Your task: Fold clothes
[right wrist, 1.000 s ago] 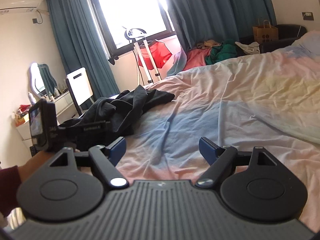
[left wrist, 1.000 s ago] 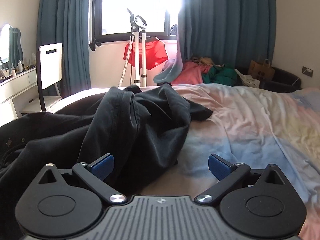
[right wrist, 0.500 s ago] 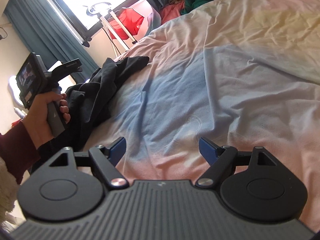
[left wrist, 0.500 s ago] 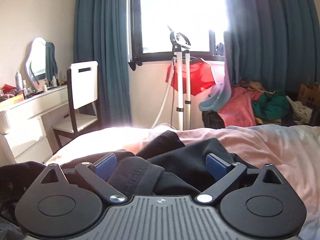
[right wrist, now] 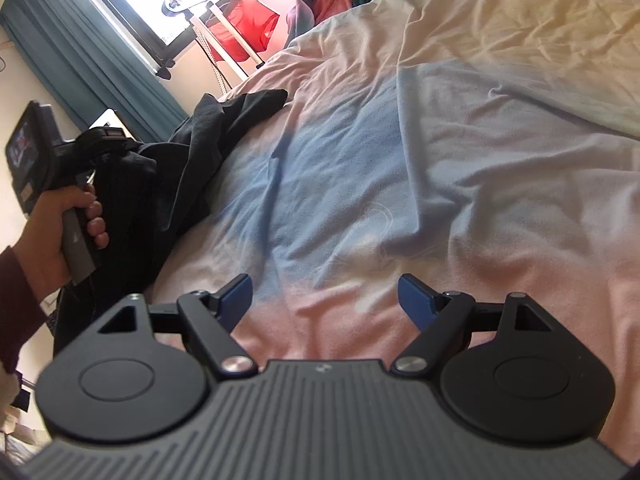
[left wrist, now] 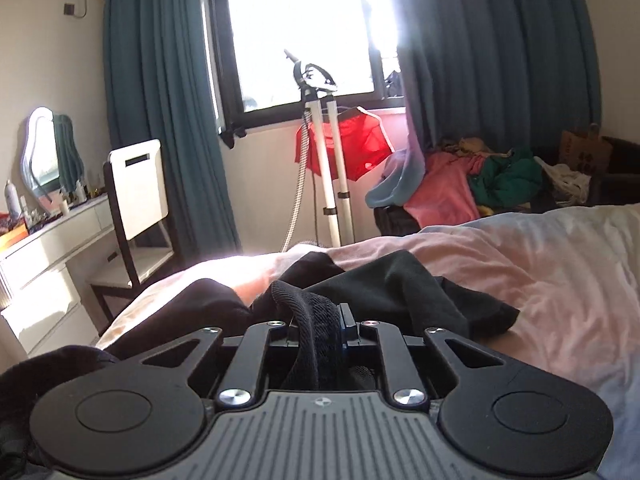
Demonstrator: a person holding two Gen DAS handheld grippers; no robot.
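Your left gripper (left wrist: 320, 322) is closing on the black garment's (left wrist: 400, 284) ribbed edge; lift slowly. Right gripper (right wrist: 325, 294) hangs spread, empty, over the bedsheet (right wrist: 440, 160).

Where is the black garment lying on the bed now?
In the right wrist view, the black garment is bunched at the left edge of the bed, toward the window, and the left gripper is closing on a fold.
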